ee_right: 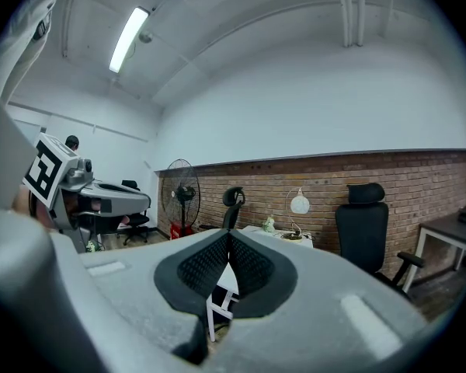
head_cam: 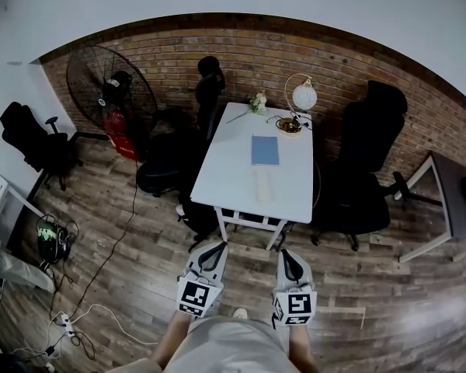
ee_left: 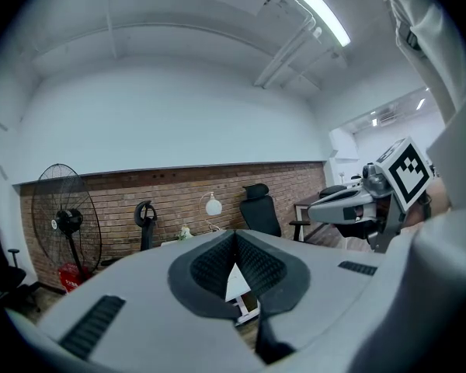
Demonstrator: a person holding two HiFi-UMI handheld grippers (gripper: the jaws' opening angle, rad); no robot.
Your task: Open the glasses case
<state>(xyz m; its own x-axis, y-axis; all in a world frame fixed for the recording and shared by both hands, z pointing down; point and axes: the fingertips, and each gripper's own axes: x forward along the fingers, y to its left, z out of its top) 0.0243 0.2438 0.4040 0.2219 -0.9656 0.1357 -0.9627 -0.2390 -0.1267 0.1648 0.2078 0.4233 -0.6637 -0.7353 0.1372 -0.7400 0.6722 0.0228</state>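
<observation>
A white table (head_cam: 233,189) stands ahead on the wooden floor. On it lie a flat blue rectangular thing (head_cam: 265,150) and, nearer the front edge, a pale elongated thing (head_cam: 262,185); which is the glasses case I cannot tell at this distance. My left gripper (head_cam: 213,253) and right gripper (head_cam: 289,259) hang side by side short of the table, pointing at it, both shut and empty. In the left gripper view the pads (ee_left: 234,239) meet with the table's edge (ee_left: 241,290) below them. The right gripper view shows the same closed pads (ee_right: 229,238).
A globe lamp (head_cam: 303,96), a dish (head_cam: 289,125) and flowers (head_cam: 257,102) sit at the table's far end. Black office chairs (head_cam: 365,169) (head_cam: 167,158) flank it. A standing fan (head_cam: 109,92) is at the left, cables (head_cam: 85,317) on the floor, another desk (head_cam: 450,193) at the right.
</observation>
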